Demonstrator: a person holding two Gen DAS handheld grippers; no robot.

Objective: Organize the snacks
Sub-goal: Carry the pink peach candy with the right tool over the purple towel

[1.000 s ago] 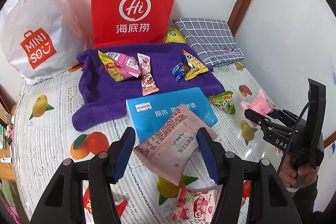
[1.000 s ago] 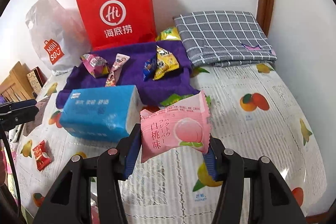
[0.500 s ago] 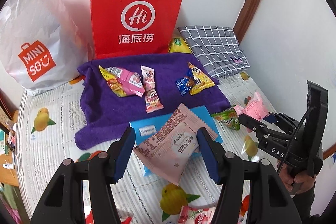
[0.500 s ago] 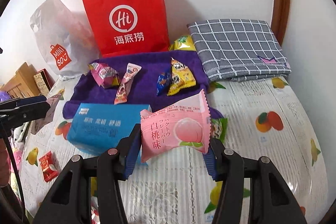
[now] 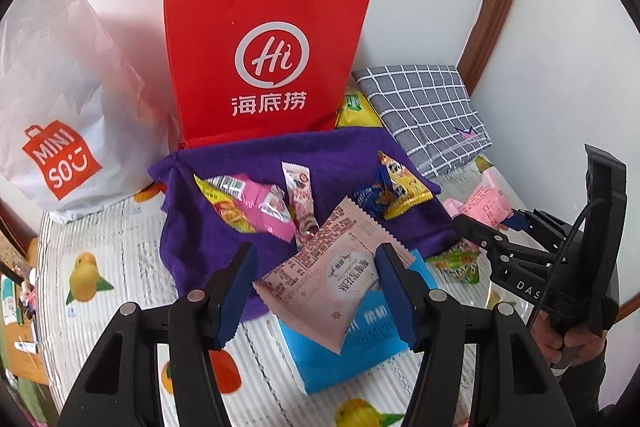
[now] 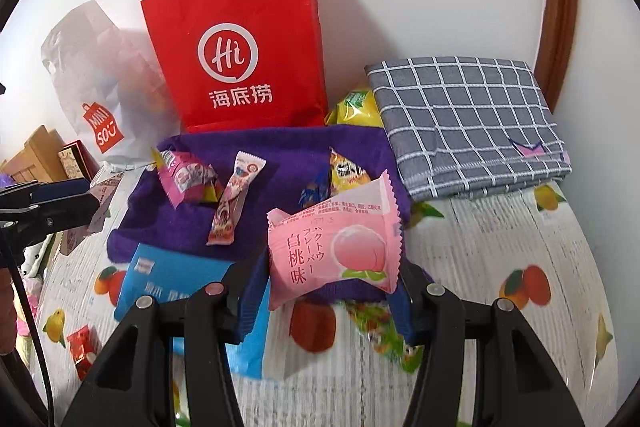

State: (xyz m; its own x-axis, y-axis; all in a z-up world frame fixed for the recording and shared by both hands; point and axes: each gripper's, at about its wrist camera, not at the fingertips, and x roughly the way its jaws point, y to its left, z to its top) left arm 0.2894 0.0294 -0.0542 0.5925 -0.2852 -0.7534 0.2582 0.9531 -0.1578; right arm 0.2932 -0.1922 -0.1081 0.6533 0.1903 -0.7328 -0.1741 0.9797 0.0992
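Snacks in both grippers, carried closer to the purple towel than a second ago!

The left gripper clamps a pale pink packet above the blue tissue pack; the right gripper grips a peach-print pink packet over the purple towel, whose near edge now sits under the jaws. Loose snacks lie on the towel at 12 o'clock. Fruit-print table, red paper bag and white plastic bag against the white wall, grey checked cloth at 2 o'clock.
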